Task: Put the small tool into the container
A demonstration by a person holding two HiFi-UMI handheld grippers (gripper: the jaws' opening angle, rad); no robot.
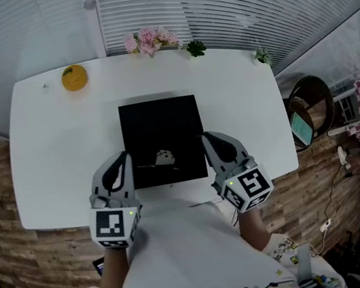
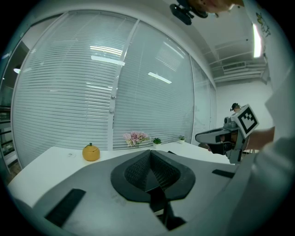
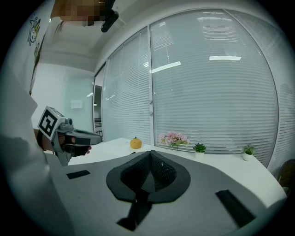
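Small pale rounded tool [image 1: 163, 156] lies near the middle of a flat black square tray [image 1: 160, 119] on the white table [image 1: 52, 162]. Whether this square is the container itself or only a mat cannot be told. Left gripper [image 1: 121, 162] and right gripper [image 1: 210, 140] hover at its near corners, each with jaws pressed together on nothing. Judgement: the arrangement fits either a tool awaiting pickup or a tool already deposited, grippers clear. The pictures settle neither, so no next move is prescribed.
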